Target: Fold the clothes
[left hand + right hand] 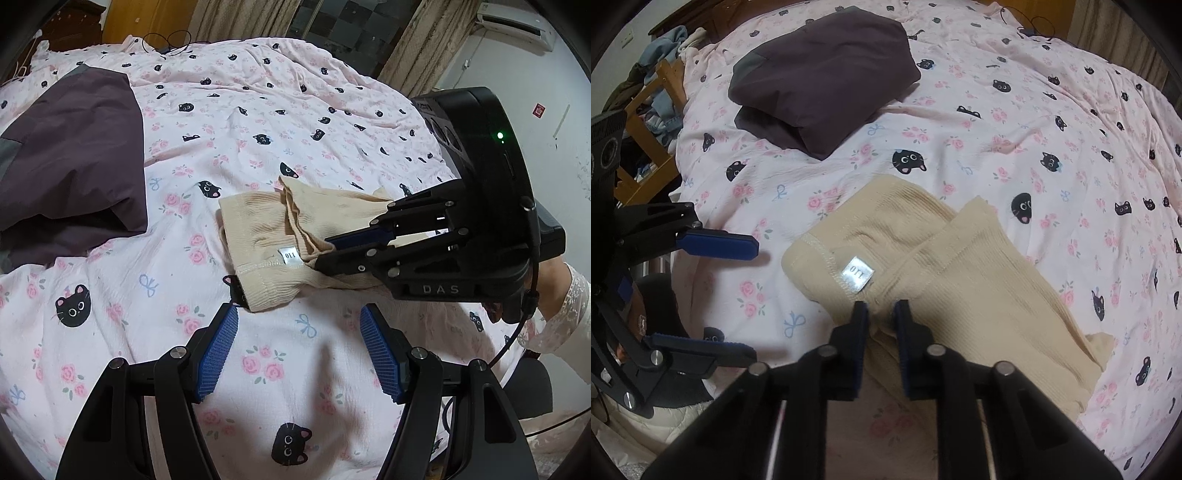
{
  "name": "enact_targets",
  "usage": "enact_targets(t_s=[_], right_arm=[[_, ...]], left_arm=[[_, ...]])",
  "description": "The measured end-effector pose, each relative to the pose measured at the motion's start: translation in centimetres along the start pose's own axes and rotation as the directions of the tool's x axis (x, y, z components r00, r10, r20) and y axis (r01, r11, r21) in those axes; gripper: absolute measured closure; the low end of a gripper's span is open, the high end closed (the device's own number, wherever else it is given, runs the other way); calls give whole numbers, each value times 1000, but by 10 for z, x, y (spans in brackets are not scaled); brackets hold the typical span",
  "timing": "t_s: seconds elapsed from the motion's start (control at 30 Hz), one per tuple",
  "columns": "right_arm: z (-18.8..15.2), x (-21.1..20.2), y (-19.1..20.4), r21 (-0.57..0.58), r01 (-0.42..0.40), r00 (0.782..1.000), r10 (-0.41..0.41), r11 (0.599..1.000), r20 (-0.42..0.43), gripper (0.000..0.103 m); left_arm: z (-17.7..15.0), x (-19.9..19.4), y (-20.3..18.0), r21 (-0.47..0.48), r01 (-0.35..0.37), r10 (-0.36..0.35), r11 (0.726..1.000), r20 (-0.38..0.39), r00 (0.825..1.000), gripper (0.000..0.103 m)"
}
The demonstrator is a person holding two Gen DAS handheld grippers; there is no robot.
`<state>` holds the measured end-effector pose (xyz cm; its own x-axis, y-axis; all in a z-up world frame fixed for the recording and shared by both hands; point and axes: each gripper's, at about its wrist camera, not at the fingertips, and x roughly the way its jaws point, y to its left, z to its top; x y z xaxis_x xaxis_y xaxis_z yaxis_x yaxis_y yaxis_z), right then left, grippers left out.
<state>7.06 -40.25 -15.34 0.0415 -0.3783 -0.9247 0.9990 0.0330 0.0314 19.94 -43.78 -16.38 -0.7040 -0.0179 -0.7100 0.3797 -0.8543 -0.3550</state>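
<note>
Pinching beige garment [923, 266] edge, seemingly: right gripper [881, 314]; left gripper [299, 350] apart, just beside.

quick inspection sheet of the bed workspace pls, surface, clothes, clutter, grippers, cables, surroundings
surface: pink cat-print bedsheet, wrinkled
job's things: beige garment partly folded, size tag up; dark purple garment folded, lying apart from it
clutter: nothing seen on the sheet
grippers: right gripper pinching the beige garment's edge; left gripper open, short of the garment, holding nothing
cables: thin black wire at the bed's far edge
surroundings: wooden chair piled with clothes, curtains, air conditioner
</note>
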Motion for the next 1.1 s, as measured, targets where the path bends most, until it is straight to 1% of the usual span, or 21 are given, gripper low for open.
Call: enact_targets(t_s=[0.07,0.2,0.37,0.53,0.67,0.9,1.0,1.03,1.07,1.1], right_arm=[[0,0,0,-2,-2,1000,2,1000,0,93],[1,-7,3,-10,-8,1000,8,1000,11,94],[2,-28,-1,13,-44,998,44,999,43,94],[1,-39,-2,27,-76,996,75,997,43,94],[-2,-28,2,23,-82,996,82,996,16,94],[-7,2,8,24,-76,997,77,997,-29,93],[-7,6,4,50,-90,995,92,995,-34,89],[-8,5,3,52,-98,995,100,994,-30,83],[-8,1,2,53,-110,994,111,993,-19,75],[-8,-3,1,52,-120,993,120,991,-6,72]], left_arm=[[0,0,0,-3,2,-2,1000,-2,1000,39],[0,1,0,-6,4,-5,1000,-4,1000,39],[0,1,0,-5,6,-6,1000,-5,1000,39],[0,1,-1,-3,6,-6,1000,-4,1000,39],[0,1,-1,-2,6,-6,1000,-5,1000,39],[0,1,-1,-4,4,-4,1000,-8,1000,39],[0,2,-1,-4,4,-4,1000,-12,1000,39],[0,2,-1,-3,4,-4,1000,-13,1000,39],[0,2,-1,-2,4,-4,1000,-14,1000,39],[0,3,-2,0,4,-4,1000,-15,1000,39]])
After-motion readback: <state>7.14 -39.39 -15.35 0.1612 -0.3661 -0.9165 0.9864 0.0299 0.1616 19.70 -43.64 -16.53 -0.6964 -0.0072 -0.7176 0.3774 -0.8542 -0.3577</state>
